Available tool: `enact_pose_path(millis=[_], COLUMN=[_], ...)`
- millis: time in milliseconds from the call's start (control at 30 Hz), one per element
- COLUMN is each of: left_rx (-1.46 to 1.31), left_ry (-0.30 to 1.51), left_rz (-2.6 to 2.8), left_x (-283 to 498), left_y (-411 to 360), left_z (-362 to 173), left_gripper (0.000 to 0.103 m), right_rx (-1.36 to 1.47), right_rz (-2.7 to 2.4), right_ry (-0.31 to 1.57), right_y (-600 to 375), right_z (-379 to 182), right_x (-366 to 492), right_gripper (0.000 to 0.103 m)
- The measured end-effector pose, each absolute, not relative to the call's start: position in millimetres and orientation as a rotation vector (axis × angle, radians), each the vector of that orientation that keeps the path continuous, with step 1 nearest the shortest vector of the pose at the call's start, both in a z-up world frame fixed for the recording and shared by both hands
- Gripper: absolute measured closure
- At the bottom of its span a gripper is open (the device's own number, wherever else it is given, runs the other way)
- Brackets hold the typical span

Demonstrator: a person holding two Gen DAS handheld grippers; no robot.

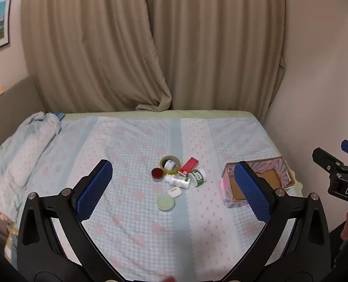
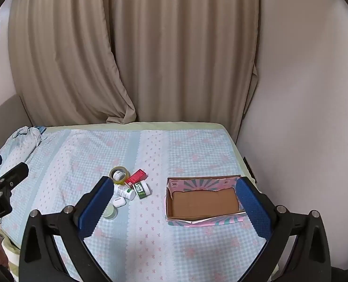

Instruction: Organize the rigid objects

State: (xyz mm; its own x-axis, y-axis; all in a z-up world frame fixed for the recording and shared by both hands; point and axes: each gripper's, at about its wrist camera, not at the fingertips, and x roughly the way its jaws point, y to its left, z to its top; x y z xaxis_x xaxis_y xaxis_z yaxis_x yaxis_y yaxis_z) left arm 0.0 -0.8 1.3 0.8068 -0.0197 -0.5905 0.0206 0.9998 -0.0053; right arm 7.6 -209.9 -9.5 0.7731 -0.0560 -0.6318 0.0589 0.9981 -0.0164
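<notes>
A small heap of objects lies mid-bed: a tape roll [image 1: 170,163] [image 2: 119,174], a red box [image 1: 189,165] [image 2: 137,177], a dark red lid [image 1: 157,173], a white bottle lying on its side [image 1: 177,181] [image 2: 125,192], a green-labelled jar [image 1: 197,177] [image 2: 141,189], a white earbud case [image 1: 175,191] [image 2: 119,201] and a pale green round lid [image 1: 166,202] [image 2: 110,212]. To their right sits an open pink cardboard box [image 1: 230,202] [image 2: 203,202] with nothing in it. My left gripper [image 1: 174,188] and right gripper [image 2: 174,204] both hover above the bed, open, holding nothing.
A blue-and-pink checked sheet [image 2: 150,235] covers the bed. A rumpled quilt [image 1: 21,155] lies along the left side. Beige curtains [image 1: 150,47] hang behind, and a wall [image 2: 303,117] closes the right edge. The other gripper shows at each view's side.
</notes>
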Motion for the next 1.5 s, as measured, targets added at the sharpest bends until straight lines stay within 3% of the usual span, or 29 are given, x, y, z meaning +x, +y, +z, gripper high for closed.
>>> enact_pose_path(millis=[1500], left_rx=[0.003], left_ry=[0.612], left_rz=[0.003], left_x=[-4.6], left_y=[-1.8], left_z=[-0.3], left_gripper=[0.001], right_rx=[0.025], right_rz=[-0.042], right_ry=[0.679], right_y=[-211.2], right_z=[-11.5], right_x=[15.3], right_gripper=[0.0])
